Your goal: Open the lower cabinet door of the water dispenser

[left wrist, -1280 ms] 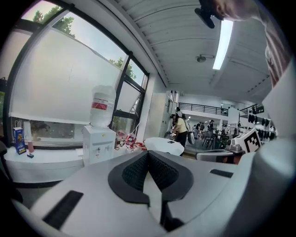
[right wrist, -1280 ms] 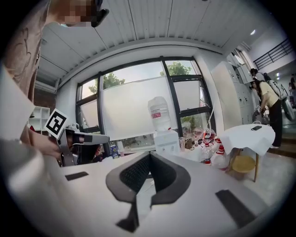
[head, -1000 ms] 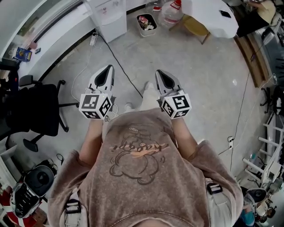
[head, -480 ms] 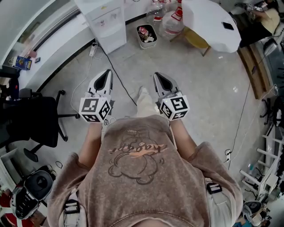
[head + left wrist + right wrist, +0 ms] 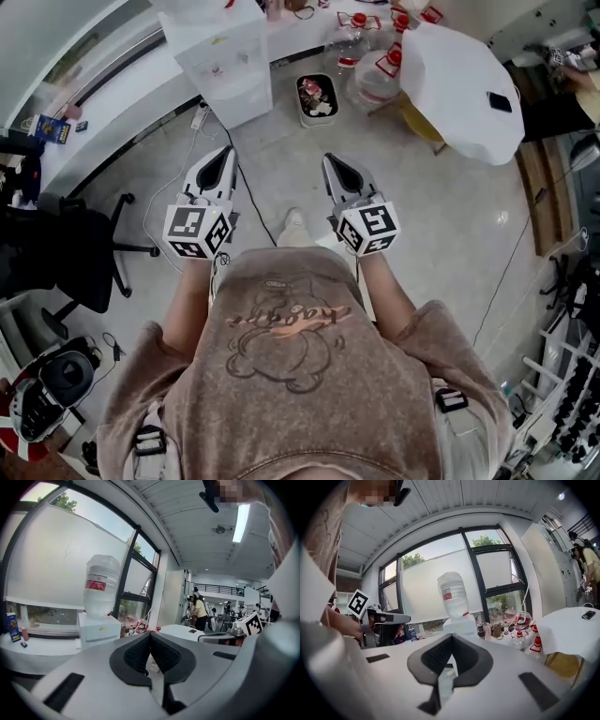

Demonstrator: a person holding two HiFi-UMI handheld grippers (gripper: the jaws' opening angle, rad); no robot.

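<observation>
The white water dispenser stands against the window wall at the top of the head view, an upturned bottle on its top. Its lower front looks flat and closed. Both grippers are held out level in front of the person, still a good stretch of floor short of the dispenser. My left gripper is shut with nothing between its pads. My right gripper is shut and empty too. In the right gripper view the dispenser sits straight ahead above the jaws.
A small bin with rubbish stands right of the dispenser, and several water bottles are beside it. A white-covered table with a phone is at the right. A black office chair is at the left. A cable runs across the floor.
The person has walked forward: the dispenser, bin and bottles have come closer and slid down in the head view. Both grippers stay shut and side by side.
</observation>
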